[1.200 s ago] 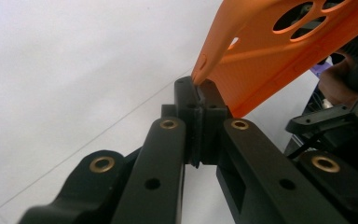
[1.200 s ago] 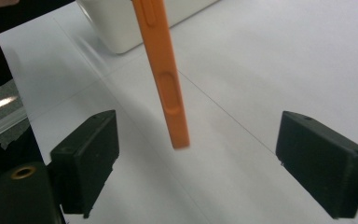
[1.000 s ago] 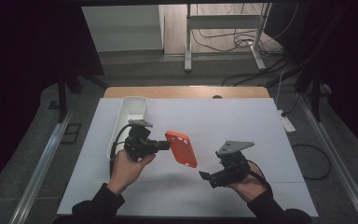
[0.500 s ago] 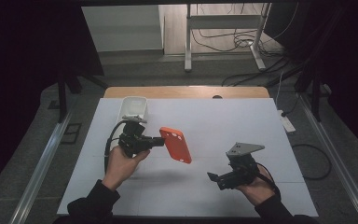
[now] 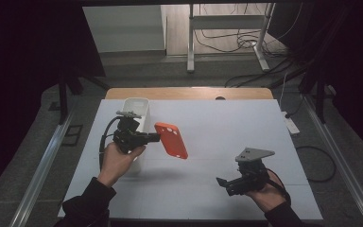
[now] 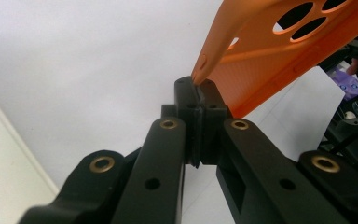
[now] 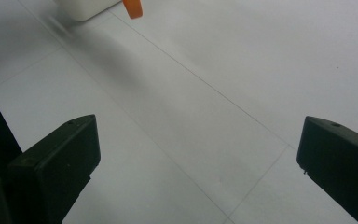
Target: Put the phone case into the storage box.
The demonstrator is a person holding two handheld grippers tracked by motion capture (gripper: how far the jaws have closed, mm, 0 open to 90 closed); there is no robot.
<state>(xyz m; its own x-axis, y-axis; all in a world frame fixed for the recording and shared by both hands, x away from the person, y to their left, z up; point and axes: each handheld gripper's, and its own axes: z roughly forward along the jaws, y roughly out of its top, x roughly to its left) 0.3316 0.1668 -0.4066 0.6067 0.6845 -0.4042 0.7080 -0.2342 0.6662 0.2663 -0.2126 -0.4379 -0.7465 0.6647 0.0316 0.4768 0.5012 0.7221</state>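
Observation:
An orange phone case [image 5: 171, 140] with camera holes hangs in the air over the white table, held by its edge. My left gripper [image 5: 153, 137] is shut on that edge, and in the left gripper view the pads [image 6: 199, 100] pinch the case [image 6: 279, 51]. Just behind the left gripper stands a white bin [image 5: 137, 112]. My right gripper [image 5: 222, 183] is open near the table's front right, low over the surface, with nothing between its jaws. In the right gripper view a corner of the case [image 7: 133, 8] and the bin [image 7: 86, 8] show far off.
The white table [image 5: 227, 127] has a wooden strip along its far edge. A power strip [image 5: 291, 125] lies off the right side. Metal rails run along both sides of the table, and a desk frame with cables stands behind.
My left gripper has carried the orange case a little up and toward the bin. My right gripper has drawn back toward the front right of the table.

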